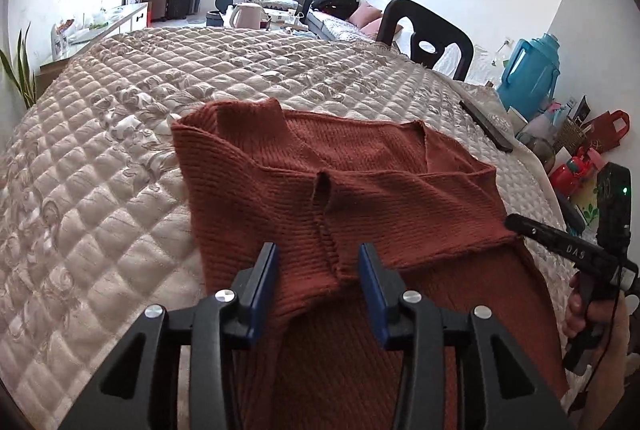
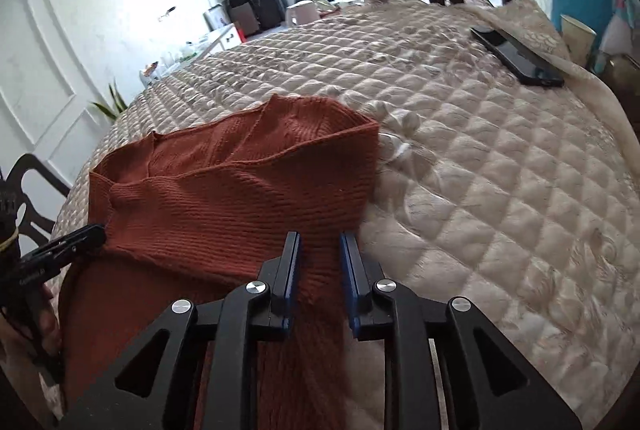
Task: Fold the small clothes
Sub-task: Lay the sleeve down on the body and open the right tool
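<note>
Here the rust-red knit sweater [image 1: 360, 198] lies partly folded on the quilted bed [image 1: 120, 158], its near edge raised between both spread tongs, the left tongs [image 1: 318, 278] and right tongs [image 2: 319, 266] each straddling bunched fabric without pinching it, a phone [image 2: 516, 56] well apart.

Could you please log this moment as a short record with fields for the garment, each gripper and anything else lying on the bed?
garment: rust knit sweater, partly folded on the quilted bed cover
left gripper: jaws open, straddling a raised fold of the sweater
right gripper: jaws open, astride the sweater's right edge
other item: black phone near the bed's far right edge, apart from the sweater
</note>
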